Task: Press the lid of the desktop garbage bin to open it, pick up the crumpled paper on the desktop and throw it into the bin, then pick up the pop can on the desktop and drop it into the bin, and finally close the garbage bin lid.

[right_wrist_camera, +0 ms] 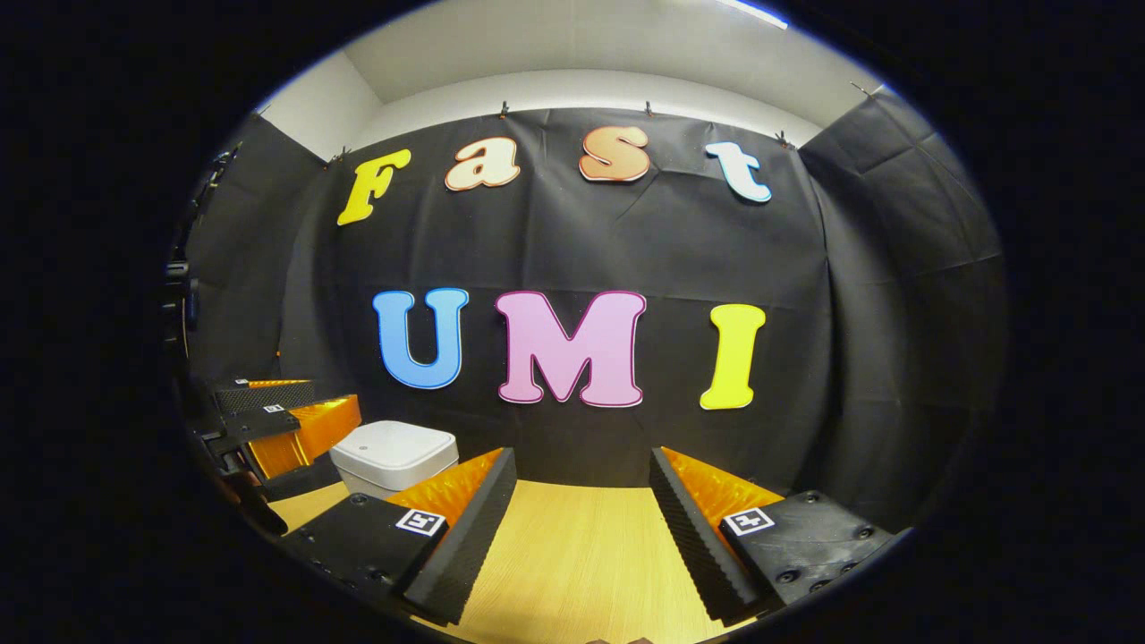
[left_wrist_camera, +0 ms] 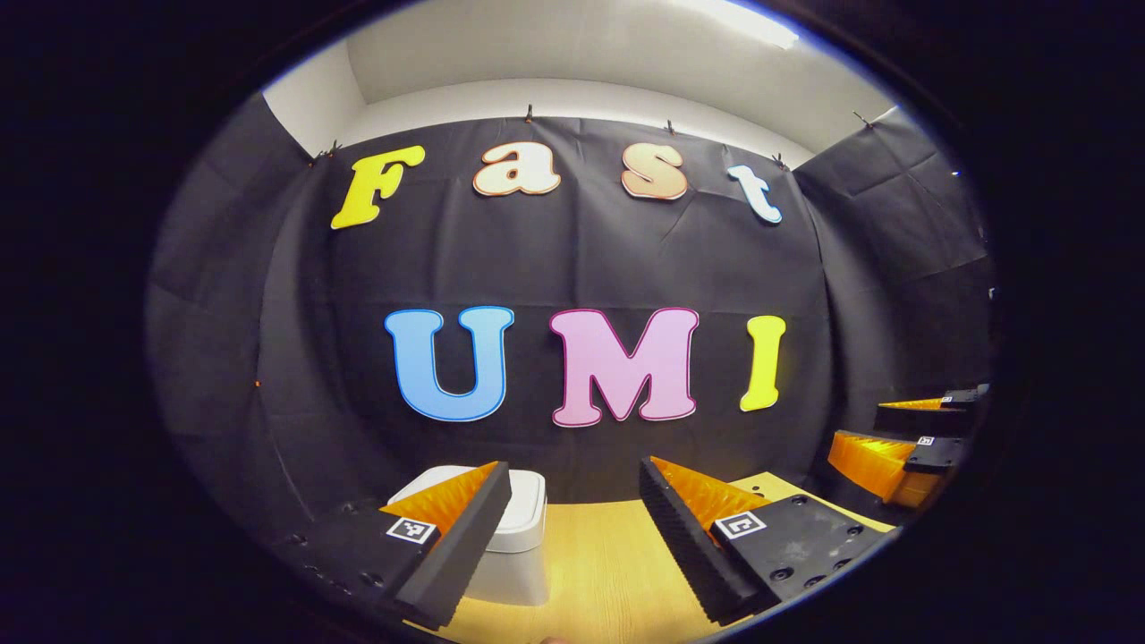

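A white desktop bin [left_wrist_camera: 523,537] with its lid down stands on the wooden table [left_wrist_camera: 608,572] near the back wall, partly behind my left finger. My left gripper [left_wrist_camera: 572,528] is open above the table, nothing between its fingers. In the right gripper view the bin [right_wrist_camera: 394,456] sits at the far left, lid flat and shut. My right gripper [right_wrist_camera: 581,528] is open over bare wood, holding nothing. The left gripper [right_wrist_camera: 268,425] shows at the left edge of the right gripper view, beside the bin. The right gripper [left_wrist_camera: 912,447] shows at the right edge of the left gripper view.
The black cloth wall [left_wrist_camera: 581,268] rises straight behind the table's back edge and wraps around both sides. Light wooden tabletop [right_wrist_camera: 581,563] stretches between and ahead of the fingers.
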### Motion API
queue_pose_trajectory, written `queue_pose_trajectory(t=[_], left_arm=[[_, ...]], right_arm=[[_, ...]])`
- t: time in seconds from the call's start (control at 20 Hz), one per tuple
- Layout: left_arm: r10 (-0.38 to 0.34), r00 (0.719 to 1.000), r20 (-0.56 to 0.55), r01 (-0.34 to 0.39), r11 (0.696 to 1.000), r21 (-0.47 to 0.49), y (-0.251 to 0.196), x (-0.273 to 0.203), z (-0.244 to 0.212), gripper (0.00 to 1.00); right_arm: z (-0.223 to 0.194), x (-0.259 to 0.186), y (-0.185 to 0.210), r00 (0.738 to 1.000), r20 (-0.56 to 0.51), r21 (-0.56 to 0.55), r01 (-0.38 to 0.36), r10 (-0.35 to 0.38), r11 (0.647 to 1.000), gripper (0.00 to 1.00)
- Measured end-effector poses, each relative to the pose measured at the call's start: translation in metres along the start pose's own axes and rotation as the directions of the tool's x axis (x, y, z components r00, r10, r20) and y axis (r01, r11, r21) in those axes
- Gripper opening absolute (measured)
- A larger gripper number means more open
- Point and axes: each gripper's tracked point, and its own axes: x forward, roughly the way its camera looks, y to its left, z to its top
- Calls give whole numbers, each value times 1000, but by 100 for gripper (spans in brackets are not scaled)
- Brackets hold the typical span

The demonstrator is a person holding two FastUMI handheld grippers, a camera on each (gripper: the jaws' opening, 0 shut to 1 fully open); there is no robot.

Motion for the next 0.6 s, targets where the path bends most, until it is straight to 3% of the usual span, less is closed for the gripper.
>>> queue_pose_trajectory(t=[0.05, 0.1, 0.25, 0.3, 0.35, 0.4, 0.6], left_arm=[[0, 1000, -9, 0, 1000, -7, 6, -8, -3, 97], [-2, 1000, -6, 2, 1000, -15, 9, -14, -3, 97], [-11, 1000, 8, 12, 1000, -28, 14, -29, 0, 97], [-11, 1000, 10, 11, 999, -30, 16, -32, -2, 97], [-12, 1000, 4, 12, 999, -33, 16, -36, -4, 97], [-16, 1000, -1, 16, 999, -36, 15, -38, -5, 97], [-49, 999, 23, 49, 999, -10, 12, -46, 3, 97]], right_arm=[[-1, -7, 2, 1000, -2, 1, 8, -8, 1000, 87], [1, -14, 3, 1000, 5, 5, 15, -15, 1000, 96], [7, -29, 4, 999, 29, 2, 36, -36, 999, 96], [7, -33, 5, 999, 29, -3, 39, -39, 999, 87], [7, -37, 6, 999, 25, -8, 41, -40, 999, 87], [6, -41, 7, 999, 22, -10, 41, -40, 999, 96], [13, -51, 9, 997, 37, -6, 64, -64, 998, 97]])
